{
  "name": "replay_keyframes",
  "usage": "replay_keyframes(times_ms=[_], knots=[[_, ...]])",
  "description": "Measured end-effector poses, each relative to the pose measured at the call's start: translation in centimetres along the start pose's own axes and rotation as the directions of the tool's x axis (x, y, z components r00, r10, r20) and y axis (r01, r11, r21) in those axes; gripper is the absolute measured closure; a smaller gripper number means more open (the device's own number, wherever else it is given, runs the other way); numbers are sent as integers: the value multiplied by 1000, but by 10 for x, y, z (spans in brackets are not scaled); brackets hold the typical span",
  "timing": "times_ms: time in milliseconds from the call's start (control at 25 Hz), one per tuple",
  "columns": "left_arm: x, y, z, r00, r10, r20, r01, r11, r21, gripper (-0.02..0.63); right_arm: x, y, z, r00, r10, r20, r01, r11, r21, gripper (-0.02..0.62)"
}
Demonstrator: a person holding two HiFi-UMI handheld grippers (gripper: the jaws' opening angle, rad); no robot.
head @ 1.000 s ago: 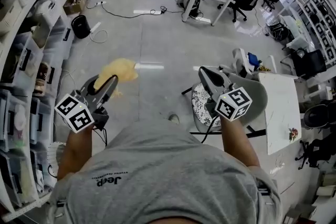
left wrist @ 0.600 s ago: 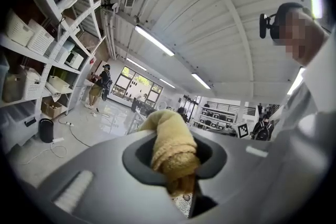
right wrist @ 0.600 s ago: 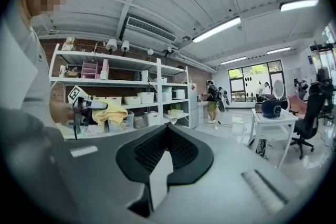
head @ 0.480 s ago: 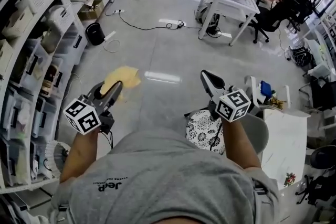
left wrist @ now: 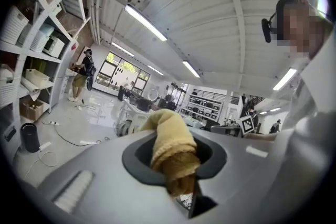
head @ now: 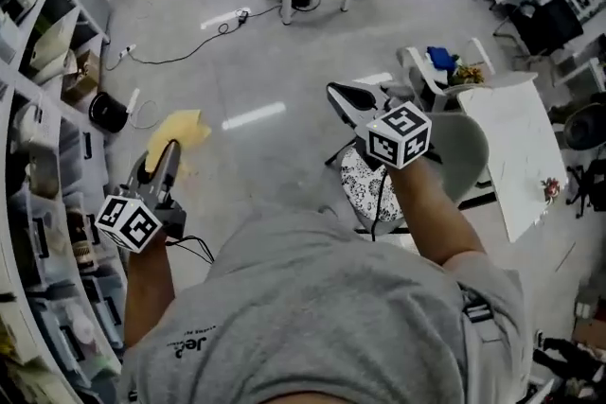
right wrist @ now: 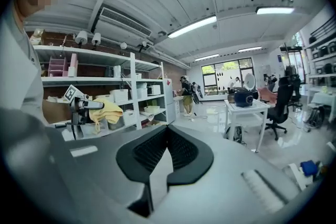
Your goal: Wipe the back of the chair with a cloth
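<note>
Since the earlier picture the view has swung: both grippers are now raised more to the left, and the chair shows more fully at the right, beside a table.

At the far left stand white storage shelves (head: 43, 61) with boxes. Next comes the left gripper (head: 163, 156), held over the bare grey floor. Its jaws are clamped on the soft yellow cloth (head: 180, 128), which sticks out past the tips in a loose bunch and hangs a little downward. In the left gripper view the fabric fills the space between the pads, so the hold looks firm.

In the middle is the right gripper (head: 348, 96). Its jaws are pressed together and nothing is between them. It hovers above the chair's round seat cushion with a black and white pattern (head: 365, 189).

To the right of that cushion is the chair's grey, smooth, curved plastic back (head: 464, 151). It looks like a hard rounded shell, with its far side close to the white rectangular table top (head: 516, 156). I see no dirt on it from here.

The important relation is this: the chair back lies to the right of both grippers and lower. The empty right gripper is nearer, while the cloth is well apart from it. I judge that the left gripper must cross rightward, past the right one, and go down before wiping can start. The wiping is not yet begun.
</note>
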State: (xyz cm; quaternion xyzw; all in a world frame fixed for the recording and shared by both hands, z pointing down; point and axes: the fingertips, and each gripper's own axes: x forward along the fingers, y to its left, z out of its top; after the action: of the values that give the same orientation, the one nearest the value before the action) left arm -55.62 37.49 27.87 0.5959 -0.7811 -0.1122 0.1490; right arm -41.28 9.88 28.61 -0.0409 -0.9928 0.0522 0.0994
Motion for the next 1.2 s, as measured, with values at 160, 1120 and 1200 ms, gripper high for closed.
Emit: replay_keyframes(times_ms=[160, 1120, 1200], knots=[[48, -1, -3, 988, -130, -86, 132, 991, 22, 480, -16, -11, -7, 992, -126, -11, 126, 992, 19, 592], [484, -407, -329, 613, -455, -646, 628, 777, 48, 480, -448, -315, -220, 684, -722, -102, 719, 645, 259, 592], [513, -435, -361, 596, -448, -667, 640, 766, 57, 480, -477, -328, -242, 654, -748, -118, 745, 607, 278, 592]])
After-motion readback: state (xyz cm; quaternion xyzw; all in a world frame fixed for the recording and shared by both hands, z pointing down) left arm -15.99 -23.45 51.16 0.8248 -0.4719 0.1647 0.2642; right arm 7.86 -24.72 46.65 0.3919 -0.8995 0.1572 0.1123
